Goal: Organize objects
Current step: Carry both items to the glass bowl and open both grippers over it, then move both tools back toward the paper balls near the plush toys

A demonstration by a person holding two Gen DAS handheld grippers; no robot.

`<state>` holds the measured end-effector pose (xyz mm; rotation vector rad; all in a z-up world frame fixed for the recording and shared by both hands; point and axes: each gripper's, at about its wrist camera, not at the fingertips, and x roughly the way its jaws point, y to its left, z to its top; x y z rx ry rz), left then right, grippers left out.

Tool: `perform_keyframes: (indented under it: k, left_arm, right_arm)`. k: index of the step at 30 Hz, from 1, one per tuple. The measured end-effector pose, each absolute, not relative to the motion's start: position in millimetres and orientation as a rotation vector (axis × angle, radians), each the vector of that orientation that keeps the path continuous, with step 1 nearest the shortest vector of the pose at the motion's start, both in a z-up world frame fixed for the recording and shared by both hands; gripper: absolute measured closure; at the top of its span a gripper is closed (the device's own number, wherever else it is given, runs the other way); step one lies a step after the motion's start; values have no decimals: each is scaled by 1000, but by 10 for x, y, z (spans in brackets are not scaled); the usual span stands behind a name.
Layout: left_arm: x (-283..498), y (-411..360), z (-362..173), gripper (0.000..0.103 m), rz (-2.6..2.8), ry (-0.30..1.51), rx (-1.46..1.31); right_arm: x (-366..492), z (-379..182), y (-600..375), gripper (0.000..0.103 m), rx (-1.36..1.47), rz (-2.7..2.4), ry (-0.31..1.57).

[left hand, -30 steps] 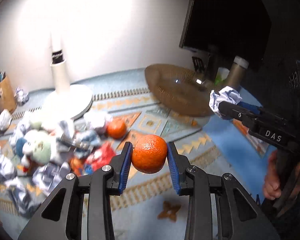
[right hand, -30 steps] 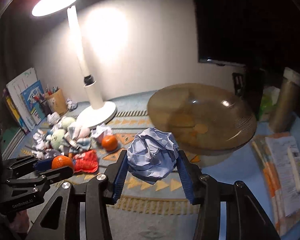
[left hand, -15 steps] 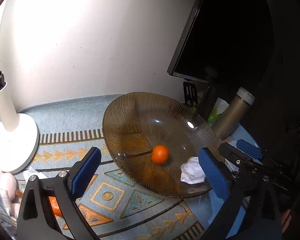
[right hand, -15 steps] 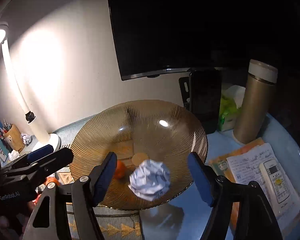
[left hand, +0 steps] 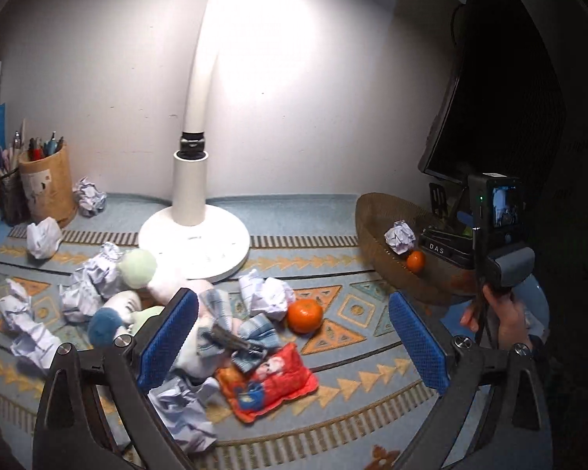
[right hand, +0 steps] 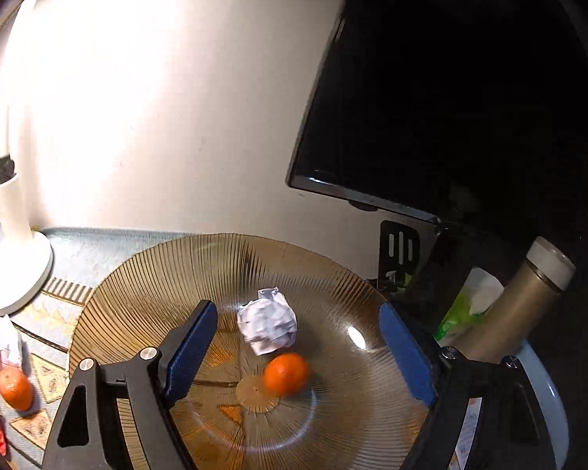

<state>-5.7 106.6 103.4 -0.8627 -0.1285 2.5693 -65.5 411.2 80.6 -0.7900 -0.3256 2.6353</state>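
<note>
Currently, left wrist view: left gripper (left hand: 292,346) has its blue pads spread wide, holding nothing, aimed at the clutter on the patterned table (left hand: 333,403). Loose mandarin (left hand: 304,315) lies just beside a paper ball (left hand: 268,293); more crumpled paper, plush toys and a red pouch (left hand: 268,385) are heaped near the lamp base (left hand: 194,241). Judgement: this gripper is lined up for the next pick. Heap items overlap, so their outlines are hard to separate.

Right wrist view: right gripper (right hand: 298,350) is also spread apart and empty, above the ribbed glass bowl (right hand: 145,293). Inside sit a paper ball (right hand: 267,326) and a mandarin (right hand: 286,374), touching, the bowl apparently serving as collection point. Fruit edge is blurred; the right side is dark.
</note>
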Motion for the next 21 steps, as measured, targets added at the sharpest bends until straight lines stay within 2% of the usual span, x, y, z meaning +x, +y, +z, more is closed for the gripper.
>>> perform_keyframes:
  k: [6, 10, 12, 16, 21]
  left_arm:
    - [36, 581, 853, 5, 2638, -152, -912]
    - [234, 327, 793, 5, 2663, -175, -889]
    - [328, 189, 777, 5, 2684, -192, -893]
    - [518, -134, 791, 5, 2731, -234, -896]
    - [803, -489, 860, 5, 2815, -201, -862]
  right_arm:
    - [-833, 664, 3843, 20, -880, 2581, -482]
    - [-561, 708, 3682, 20, -995, 2656, -324]
    - [-473, 667, 3577, 20, -1028, 2664, -318]
    - [-443, 687, 3428, 20, -980, 2655, -379]
    - [71, 1279, 3025, 20, -712, 2745, -387]
